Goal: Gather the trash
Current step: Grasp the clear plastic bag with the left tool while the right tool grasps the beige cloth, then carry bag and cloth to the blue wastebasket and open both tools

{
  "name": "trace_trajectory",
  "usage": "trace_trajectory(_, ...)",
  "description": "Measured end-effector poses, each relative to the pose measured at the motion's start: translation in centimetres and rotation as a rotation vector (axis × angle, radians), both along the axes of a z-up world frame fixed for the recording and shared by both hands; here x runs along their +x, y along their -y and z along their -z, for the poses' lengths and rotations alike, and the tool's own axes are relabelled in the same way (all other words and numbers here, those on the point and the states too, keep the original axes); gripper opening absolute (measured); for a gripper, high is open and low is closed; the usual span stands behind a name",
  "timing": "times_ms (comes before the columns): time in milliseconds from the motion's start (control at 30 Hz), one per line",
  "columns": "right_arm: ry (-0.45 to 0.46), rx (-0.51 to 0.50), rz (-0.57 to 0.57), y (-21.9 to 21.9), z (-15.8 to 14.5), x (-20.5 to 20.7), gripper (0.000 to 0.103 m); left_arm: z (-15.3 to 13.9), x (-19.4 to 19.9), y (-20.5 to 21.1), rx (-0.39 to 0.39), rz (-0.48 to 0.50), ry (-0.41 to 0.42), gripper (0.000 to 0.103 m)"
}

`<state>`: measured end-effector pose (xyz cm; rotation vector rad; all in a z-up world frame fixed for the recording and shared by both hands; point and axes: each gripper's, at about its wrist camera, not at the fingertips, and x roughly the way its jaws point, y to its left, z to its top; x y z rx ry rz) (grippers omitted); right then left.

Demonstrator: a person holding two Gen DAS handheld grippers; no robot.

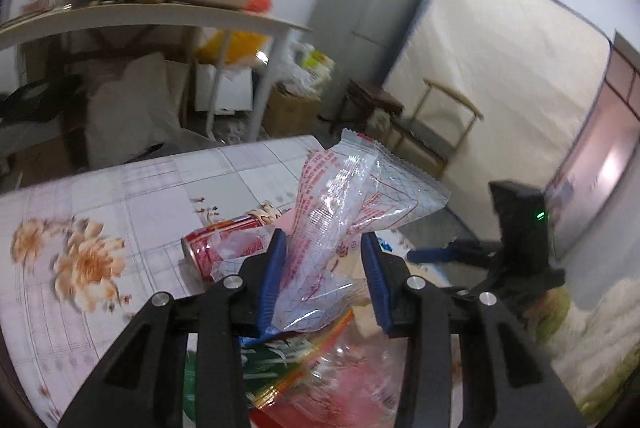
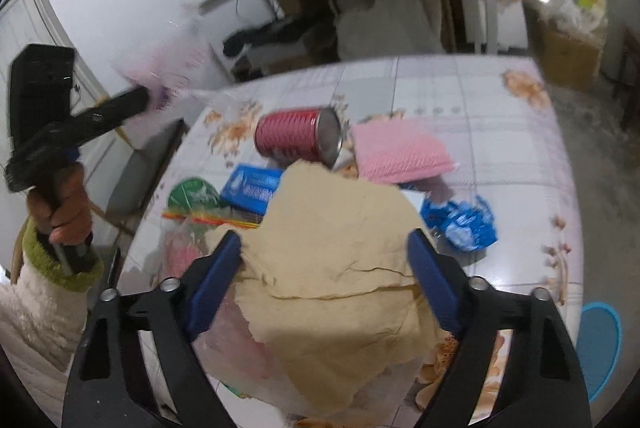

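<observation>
Two pairs of fingers, both loaded. Left gripper (image 1: 324,236) raised off the desk (image 1: 120,188), blue fingers (image 1: 276,268) partly closed around a clear plastic wrapper (image 1: 340,196) with red print, which stands up between them. Seen from the right wrist as a blurred pink-tinted sheet at the tip of the left gripper, off the desk's left edge, with the person's left hand (image 2: 68,212) on the handle.

Right gripper (image 2: 324,235) held wide, crumpled tan paper (image 2: 336,268) filling the whole gap and touching both pads; grip pressure hard to judge.

Left on the floral desk: red can (image 2: 292,140) on its side, pink cloth (image 2: 400,152) just beside its open end, blue box (image 2: 252,188) and green round lid (image 2: 192,192) nearer, crumpled blue wrapper (image 2: 460,220) to the right. More clear packaging under both grippers, blurred.
</observation>
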<state>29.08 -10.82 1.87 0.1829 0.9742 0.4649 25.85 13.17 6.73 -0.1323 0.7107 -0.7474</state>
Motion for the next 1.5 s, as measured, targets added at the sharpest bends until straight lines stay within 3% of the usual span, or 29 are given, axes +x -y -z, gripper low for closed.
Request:
trace_trajectory(267, -0.03, 0.019, -0.032, -0.3, -0.7, -0.2, 0.043, 1.3, -4.0, -1.1, -0.082, -0.08, -0.024, 0.037)
trace_trajectory(333, -0.045, 0.015, -0.029, -0.3, -0.7, -0.1, 0.022, 1.7, -3.9, -1.6, -0.099, -0.098, -0.031, 0.037)
trace_trajectory(533, -0.052, 0.018, -0.015, -0.6, -0.6, -0.2, 0.003, 2.1, -4.6, -2.7, -0.112, -0.129, -0.012, 0.037)
trace_trajectory(733, 0.032, 0.039, 0.023, 0.1, -3.0, -0.6, 0.001, 2.0, -5.5, -3.1, -0.136, -0.154, -0.006, 0.037)
trace_trajectory(1067, 0.231, 0.203, 0.084, 3.5, -10.4, -3.7, 0.0, 1.7, -6.5, -3.7, -0.193, -0.186, 0.004, 0.037)
trace_trajectory(1167, 0.275, 0.211, 0.113, 4.3, -11.7, -4.6, 0.0, 1.1, -6.8, -3.2, -0.2, -0.182, 0.018, 0.037)
trace_trajectory(1367, 0.345, 0.178, 0.229, 7.5, -13.0, -6.9, 0.0, -1.0, -6.5, 0.7, -0.191, -0.105, 0.028, 0.037)
trace_trajectory(1500, 0.345, 0.149, 0.364, 11.7, -12.5, -8.7, 0.0, -2.4, -4.6, 6.3, -0.117, -0.033, -0.02, 0.037)
